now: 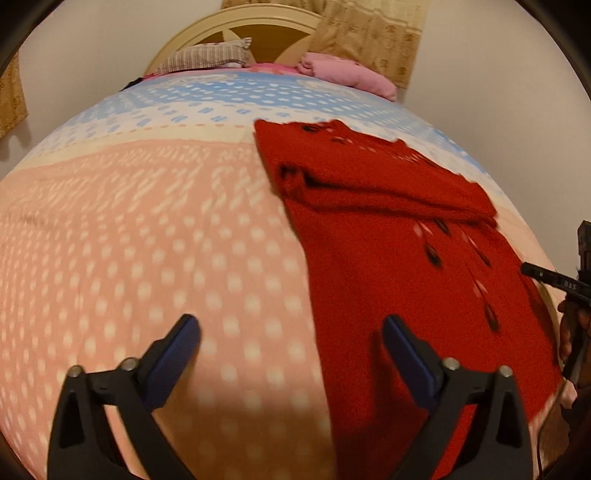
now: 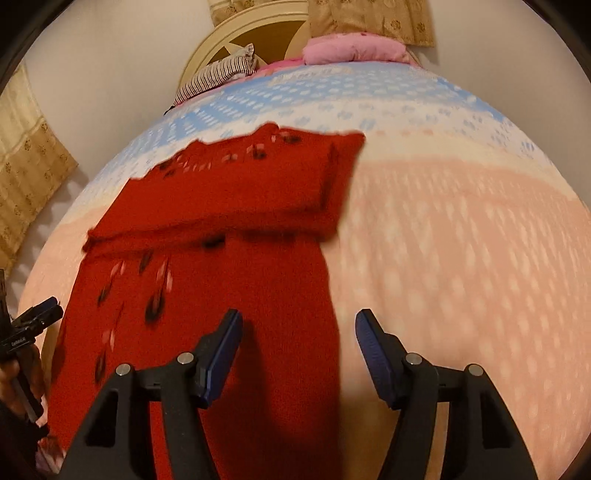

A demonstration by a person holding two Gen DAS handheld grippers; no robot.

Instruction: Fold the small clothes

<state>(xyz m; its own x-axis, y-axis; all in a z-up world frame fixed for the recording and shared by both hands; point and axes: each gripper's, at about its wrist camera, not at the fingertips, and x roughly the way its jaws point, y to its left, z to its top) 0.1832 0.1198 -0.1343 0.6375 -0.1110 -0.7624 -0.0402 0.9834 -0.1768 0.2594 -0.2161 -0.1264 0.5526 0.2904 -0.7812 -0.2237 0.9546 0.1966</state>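
While the red cardigan (image 1: 388, 236) lies spread on the bed (image 1: 147, 240), both grippers are held just above it with nothing between their fingers. In the left wrist view, the left gripper (image 1: 291, 332) is seen with its jaws wide apart; its left finger (image 1: 173, 354) hangs over the pink dotted cover and its right finger (image 1: 410, 358) over the near part of the cardigan. Nothing is gripped. At the right edge of that view, a black tip of the other gripper (image 1: 546, 278) is seen beside the cardigan's far side, with a hand (image 1: 572, 332) behind it.

In the right wrist view, the right gripper (image 2: 299, 339) is likewise held open, jaws well apart and empty. Its left finger (image 2: 221, 354) is over the cardigan (image 2: 229, 206); its right finger (image 2: 373, 350) is over the bare cover (image 2: 461, 240), just beside the garment's edge. The left gripper (image 2: 33, 321) appears at the left edge of this view.

The cardigan is laid lengthwise, partly on the pink band and partly on the blue-and-white band of the cover. Its upper part is folded across the body, forming a thick layered band. Dark buttons (image 1: 434, 256) and pale stitched marks are shown on its front. At the head of the bed, a striped pillow (image 1: 210, 57) and a pink pillow (image 1: 347, 72) are seen against a rounded headboard (image 1: 236, 26). Both views are blurred.
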